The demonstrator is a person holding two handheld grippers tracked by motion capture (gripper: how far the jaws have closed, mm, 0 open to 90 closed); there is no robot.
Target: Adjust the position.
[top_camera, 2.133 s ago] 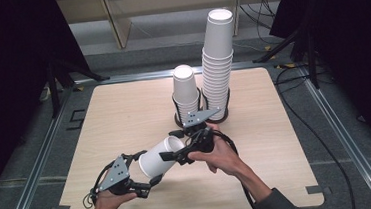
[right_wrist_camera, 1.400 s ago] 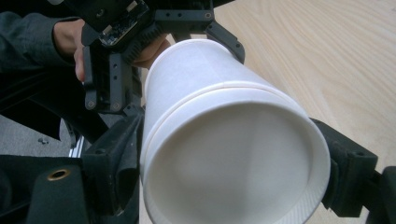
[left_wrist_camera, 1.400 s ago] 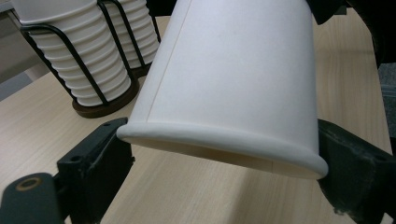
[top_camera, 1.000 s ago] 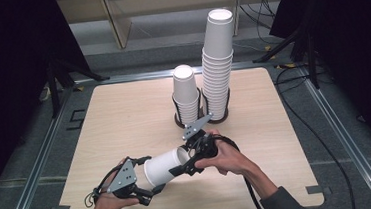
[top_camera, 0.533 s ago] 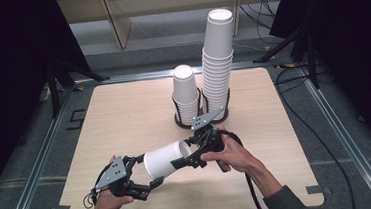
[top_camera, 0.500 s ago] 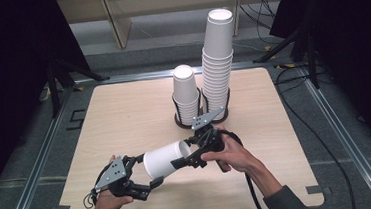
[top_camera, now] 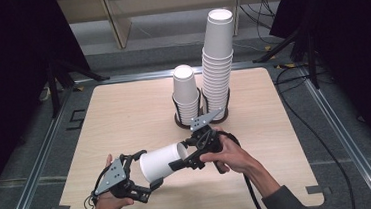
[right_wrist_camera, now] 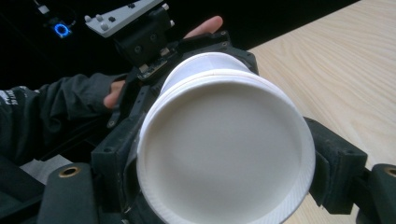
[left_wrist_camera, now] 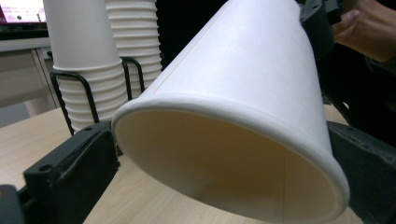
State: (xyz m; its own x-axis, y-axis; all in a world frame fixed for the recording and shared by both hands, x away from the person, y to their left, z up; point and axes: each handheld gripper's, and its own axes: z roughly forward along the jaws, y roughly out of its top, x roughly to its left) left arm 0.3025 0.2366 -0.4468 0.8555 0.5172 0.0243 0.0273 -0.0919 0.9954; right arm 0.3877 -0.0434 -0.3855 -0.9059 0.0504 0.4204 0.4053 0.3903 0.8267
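**Left jaws let go of the cup's rim**

Just now the paper cup (top_camera: 160, 161) hangs on its side above the table (top_camera: 123, 109), on the near side of the wire rack (top_camera: 178, 119) and a little to the rack's left. Its wide mouth points away from the rack and its narrow base points back toward it.

The left gripper (top_camera: 147, 168) has just been opening its jaws. They stand wide on either side of the cup's rim, which lies between them, and they do not appear to press on it. The right gripper (top_camera: 183, 155), nearer the rack, is clamped on the base end and seems to carry the cup alone. My reading is a handover, or a cup pulled free, with the right hand now able to take it to the rack.

The cup is plain white paper with a rolled lip, a faint side seam and a recessed bottom, and it shows no dents. A second edge ringing the base hints at a nested cup, though I cannot be sure.

In the rack stand a short stack (top_camera: 185, 92) and a tall stack (top_camera: 218, 62).
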